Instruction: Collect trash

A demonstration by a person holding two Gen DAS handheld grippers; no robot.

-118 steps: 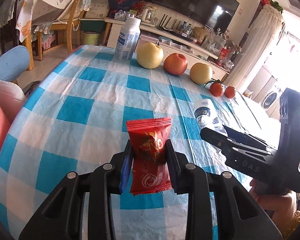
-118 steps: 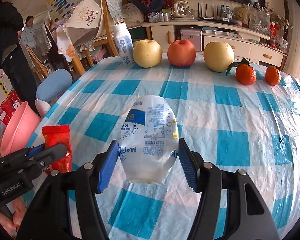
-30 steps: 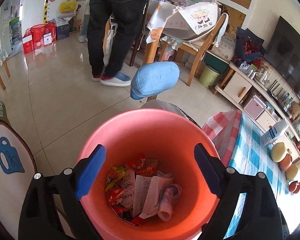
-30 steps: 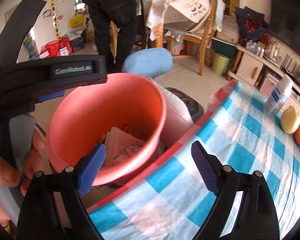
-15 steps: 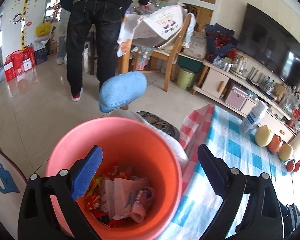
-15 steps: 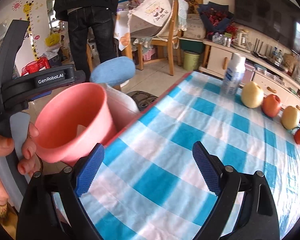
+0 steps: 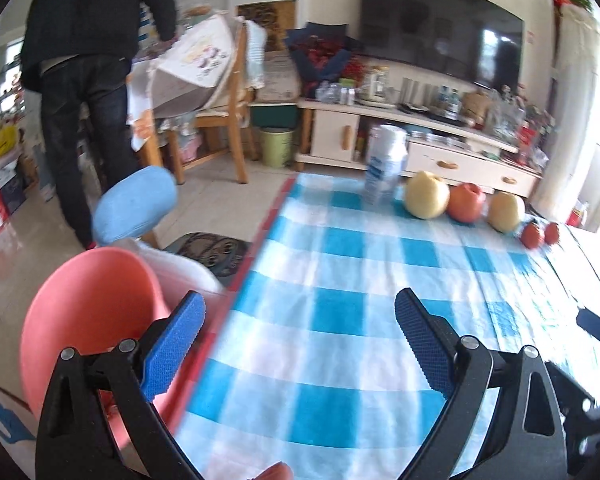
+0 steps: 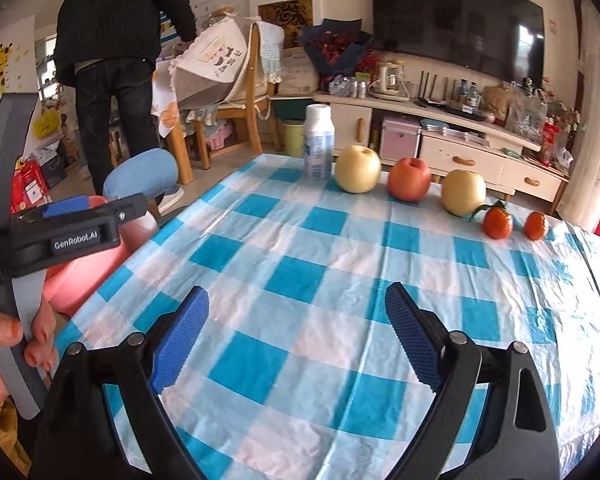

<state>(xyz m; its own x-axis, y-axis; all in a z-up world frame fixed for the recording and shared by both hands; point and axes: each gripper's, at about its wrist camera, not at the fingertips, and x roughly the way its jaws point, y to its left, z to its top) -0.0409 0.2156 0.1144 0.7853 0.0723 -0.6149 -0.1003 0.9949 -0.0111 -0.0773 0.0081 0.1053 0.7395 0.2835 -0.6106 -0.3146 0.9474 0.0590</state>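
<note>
Both our grippers gape wide and empty — left gripper (image 7: 300, 344), right gripper (image 8: 296, 336) — while the pink trash bucket (image 7: 88, 312) sits lower left off the checked surface (image 8: 340, 272), nearer our left.

A: Can you see inside the round pink plastic bin (image 7: 88, 304)?
B: No, its contents are hidden.
A: And the white plastic bottle (image 7: 385, 162)?
B: Blurred; label unreadable.
</note>
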